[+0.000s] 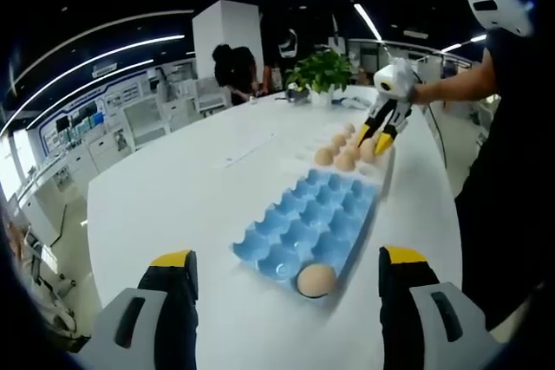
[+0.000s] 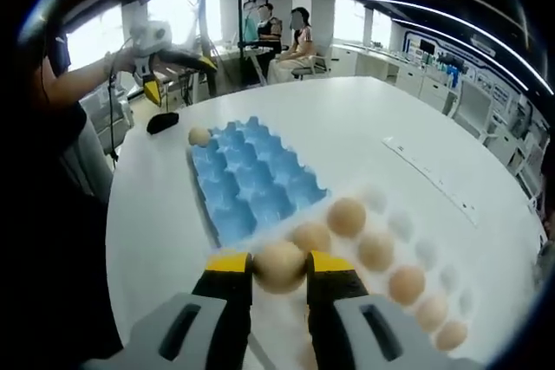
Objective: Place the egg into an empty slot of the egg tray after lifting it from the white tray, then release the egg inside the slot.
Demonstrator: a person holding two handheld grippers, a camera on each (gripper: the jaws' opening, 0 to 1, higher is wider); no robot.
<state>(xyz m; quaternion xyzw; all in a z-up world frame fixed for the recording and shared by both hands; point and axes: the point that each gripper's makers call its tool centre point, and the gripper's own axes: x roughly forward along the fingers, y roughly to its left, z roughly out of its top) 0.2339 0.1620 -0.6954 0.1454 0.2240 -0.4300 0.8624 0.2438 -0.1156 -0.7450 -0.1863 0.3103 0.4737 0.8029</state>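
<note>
In the right gripper view my right gripper (image 2: 279, 268) is shut on a tan egg (image 2: 279, 264), held just over the near edge of the white tray (image 2: 403, 224), where several more eggs lie. Beyond it sits the blue egg tray (image 2: 247, 184) with one egg (image 2: 199, 136) in its far corner slot. My left gripper (image 2: 178, 75) hovers open past that corner. In the left gripper view my left gripper (image 1: 286, 262) stands open before the blue egg tray (image 1: 321, 205). That tray's single egg (image 1: 316, 280) lies in the nearest slot. The right gripper (image 1: 373, 140) is over the white tray (image 1: 384, 165).
A round white table (image 1: 191, 205) carries both trays. A potted plant (image 1: 321, 71) stands at its far end, a black object (image 2: 162, 121) lies near the blue tray's corner, and a thin strip (image 2: 429, 175) lies on the open tabletop. People sit in the background.
</note>
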